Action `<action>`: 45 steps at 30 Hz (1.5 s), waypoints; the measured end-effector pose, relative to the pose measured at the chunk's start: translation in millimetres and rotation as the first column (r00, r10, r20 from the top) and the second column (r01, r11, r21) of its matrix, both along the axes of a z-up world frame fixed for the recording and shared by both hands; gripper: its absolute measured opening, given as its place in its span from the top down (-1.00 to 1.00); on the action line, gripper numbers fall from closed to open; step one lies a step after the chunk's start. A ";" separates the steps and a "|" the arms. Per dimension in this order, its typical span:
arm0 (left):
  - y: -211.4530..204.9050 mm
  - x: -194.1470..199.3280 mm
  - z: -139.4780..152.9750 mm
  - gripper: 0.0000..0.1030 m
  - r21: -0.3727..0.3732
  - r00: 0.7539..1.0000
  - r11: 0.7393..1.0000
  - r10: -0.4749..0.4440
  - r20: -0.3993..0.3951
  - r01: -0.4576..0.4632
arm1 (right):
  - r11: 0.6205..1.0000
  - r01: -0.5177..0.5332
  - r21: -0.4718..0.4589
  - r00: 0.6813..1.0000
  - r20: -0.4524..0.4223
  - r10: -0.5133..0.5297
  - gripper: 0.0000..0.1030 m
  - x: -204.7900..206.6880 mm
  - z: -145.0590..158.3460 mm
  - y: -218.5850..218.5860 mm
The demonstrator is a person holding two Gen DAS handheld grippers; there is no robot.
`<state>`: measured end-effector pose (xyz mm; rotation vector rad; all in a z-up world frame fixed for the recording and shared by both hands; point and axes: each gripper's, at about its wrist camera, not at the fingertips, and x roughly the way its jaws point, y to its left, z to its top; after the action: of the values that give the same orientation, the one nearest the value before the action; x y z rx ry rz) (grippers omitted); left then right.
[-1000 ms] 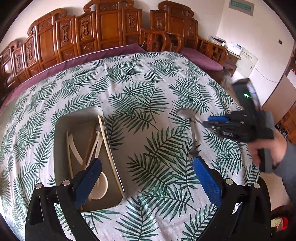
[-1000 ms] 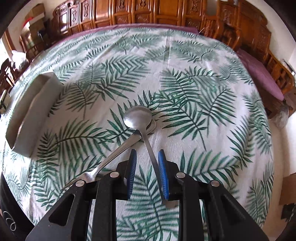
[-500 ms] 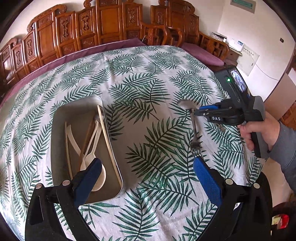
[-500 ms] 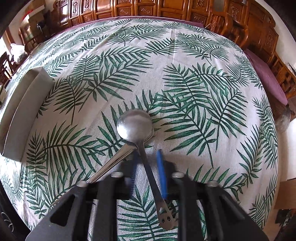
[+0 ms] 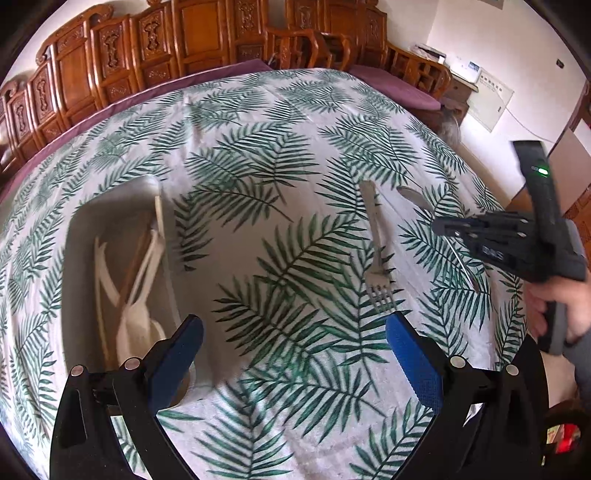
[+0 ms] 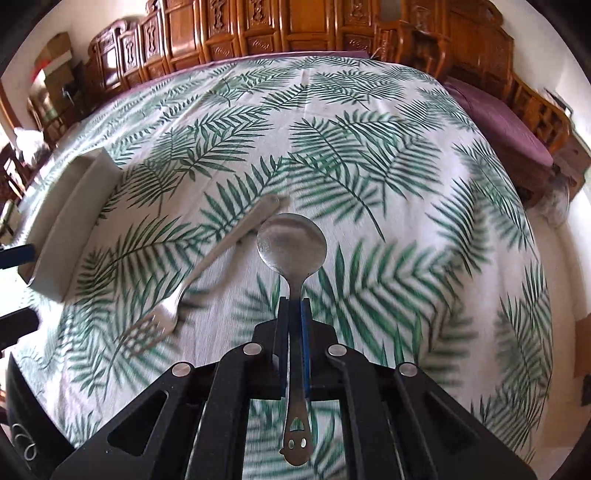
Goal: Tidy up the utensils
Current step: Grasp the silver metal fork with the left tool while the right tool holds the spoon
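Legible markings are proving scarce in both views. In the left wrist view, the right tool (image 5: 441, 226) is carrying pale lettering on its dark side, but it is blurring too much to read. A white wall panel (image 5: 491, 96) behind the bench is showing rows of small marks, none of which are resolving into characters.

Shiny metal spoon (image 6: 291, 247), dull metal fork (image 6: 207, 266), leaf-print cloth tablecloth (image 6: 369, 155), carved glossy wood chairs (image 6: 258, 26)
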<state>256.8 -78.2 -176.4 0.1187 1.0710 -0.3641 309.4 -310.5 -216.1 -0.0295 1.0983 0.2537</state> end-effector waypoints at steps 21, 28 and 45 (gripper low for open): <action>-93.9 39.9 -27.5 0.11 0.009 0.987 0.990 -0.143 -0.071 0.144 | 0.994 0.056 0.089 0.998 -0.024 -0.054 0.87 -34.9 -18.2 -37.2; -106.1 57.4 -43.0 0.35 0.023 0.984 0.990 -0.137 -0.116 0.141 | 0.994 0.050 0.100 0.998 -0.033 -0.047 0.86 -34.1 -20.5 -38.4; -115.9 72.1 -55.1 0.76 0.098 0.984 0.985 -0.131 -0.123 0.144 | 0.993 0.046 0.110 0.999 -0.032 -0.043 0.86 -33.7 -20.8 -40.8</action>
<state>328.9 -194.1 -231.5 0.2705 1.2013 -0.4428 275.8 -351.3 -236.9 0.0974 1.1114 0.2754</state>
